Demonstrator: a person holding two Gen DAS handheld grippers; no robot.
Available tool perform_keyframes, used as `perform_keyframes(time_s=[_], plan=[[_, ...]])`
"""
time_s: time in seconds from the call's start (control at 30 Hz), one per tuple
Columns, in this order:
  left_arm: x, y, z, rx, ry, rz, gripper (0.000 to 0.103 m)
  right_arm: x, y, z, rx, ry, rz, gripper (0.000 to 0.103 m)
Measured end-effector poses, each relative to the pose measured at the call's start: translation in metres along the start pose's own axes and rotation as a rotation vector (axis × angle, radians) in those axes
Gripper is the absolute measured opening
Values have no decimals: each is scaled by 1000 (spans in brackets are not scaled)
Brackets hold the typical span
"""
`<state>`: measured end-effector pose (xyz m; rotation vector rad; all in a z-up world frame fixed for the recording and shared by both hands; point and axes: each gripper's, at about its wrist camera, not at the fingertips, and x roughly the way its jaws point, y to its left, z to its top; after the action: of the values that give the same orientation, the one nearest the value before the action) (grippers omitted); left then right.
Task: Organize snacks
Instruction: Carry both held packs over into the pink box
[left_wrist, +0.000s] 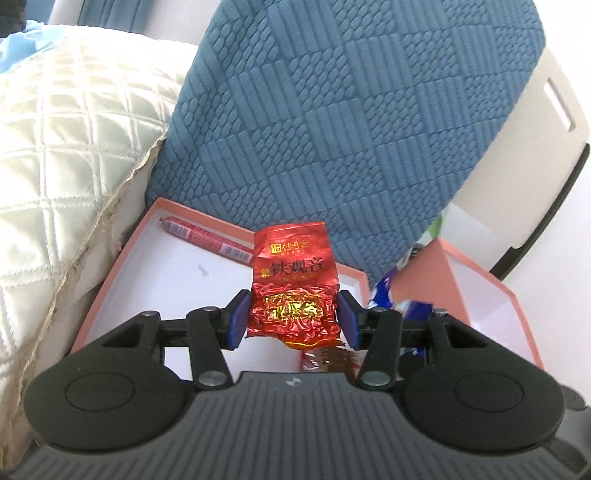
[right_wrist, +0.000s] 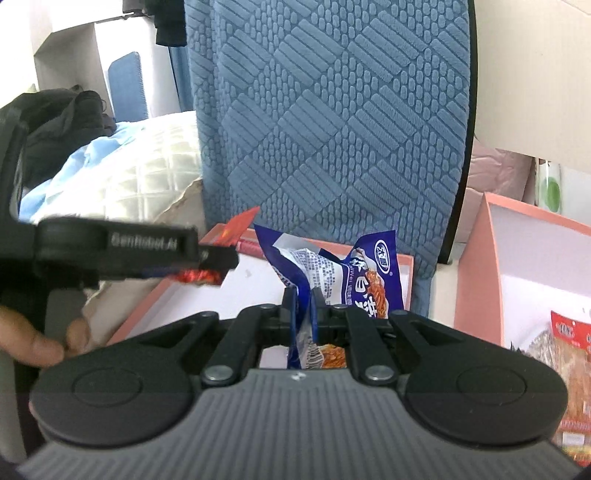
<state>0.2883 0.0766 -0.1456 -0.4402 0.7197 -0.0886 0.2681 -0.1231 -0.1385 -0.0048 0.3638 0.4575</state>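
Above the pink box (left_wrist: 110, 273), the left claw (left_wrist: 293, 317) pinches a red tea packet (left_wrist: 293, 284), while the right claw (right_wrist: 303, 314) pinches a blue snack bag (right_wrist: 354, 273).

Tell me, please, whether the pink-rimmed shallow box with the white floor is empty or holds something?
Not empty: the pink-rimmed box holds a red sausage stick lying along its far wall.
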Motion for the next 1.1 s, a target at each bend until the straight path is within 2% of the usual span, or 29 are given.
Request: perform_keyframes(time_s=[0.27, 0.53, 0.77, 0.9, 1.1], plan=[[-35, -6, -7, -1, -34, -8, 56, -26, 1, -5, 8, -16, 2, 11], [-65, -13, 5, -37, -48, -19, 56, -48, -4, 5, 14, -41, -1, 11], [-87, -40, 21, 7, -63, -30, 56, -77, -8, 23, 41, -100, 17, 11], [-98, -58, 36, 37, -76, -17, 56, -93, -14, 37, 30, -136, 5, 11], [-112, -85, 51, 60, -81, -40, 56, -111, -27, 54, 9, -162, -26, 11]])
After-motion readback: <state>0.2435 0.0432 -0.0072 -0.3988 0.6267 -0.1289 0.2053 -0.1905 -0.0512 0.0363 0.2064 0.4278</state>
